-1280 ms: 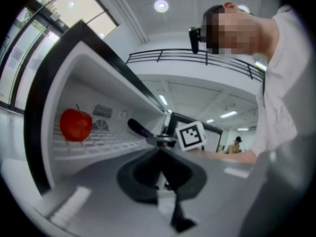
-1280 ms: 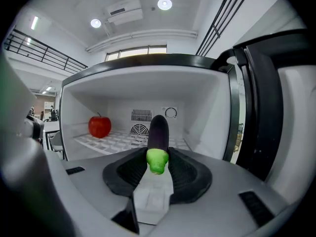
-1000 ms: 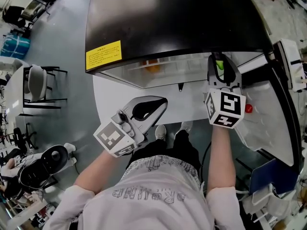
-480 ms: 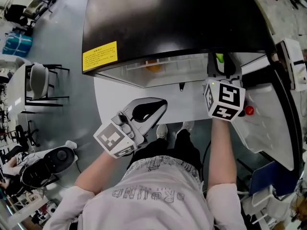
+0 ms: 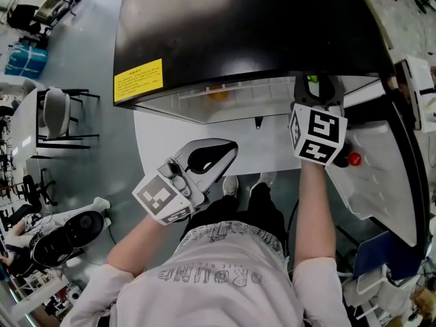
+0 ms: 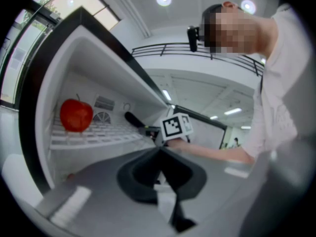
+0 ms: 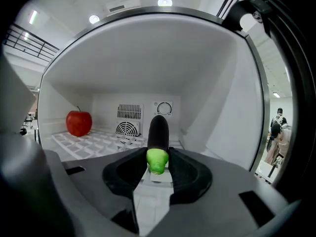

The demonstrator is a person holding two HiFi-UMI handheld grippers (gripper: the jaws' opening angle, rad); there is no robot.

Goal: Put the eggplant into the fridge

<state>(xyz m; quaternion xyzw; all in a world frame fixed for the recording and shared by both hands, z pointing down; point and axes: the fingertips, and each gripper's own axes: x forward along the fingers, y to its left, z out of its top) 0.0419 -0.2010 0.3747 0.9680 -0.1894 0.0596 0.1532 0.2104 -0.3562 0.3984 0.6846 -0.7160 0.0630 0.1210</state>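
Eggplant held in the right tool (image 7: 158,154), inside the open fridge (image 5: 238,26).

The right gripper view shows the jaws clamped on the eggplant (image 7: 158,132) near its green stem cap (image 7: 157,160). The dark body points at the back wall, between the fan vent (image 7: 130,120) and the dial (image 7: 163,108), above the wire shelf (image 7: 98,142). A red apple (image 7: 79,123) sits at the shelf's back left corner. The head view hides all of that under the fridge's black top; it shows only a speck of the green cap at the right end of the opening, the yellow label (image 5: 138,79) and the door (image 5: 381,176) swung out to the right. The left tool (image 5: 228,148) hangs outside, in front of the fridge; its own view shows the jaws together with nothing between them, with the apple and the right tool's marker cube (image 6: 177,126) seen from the side.
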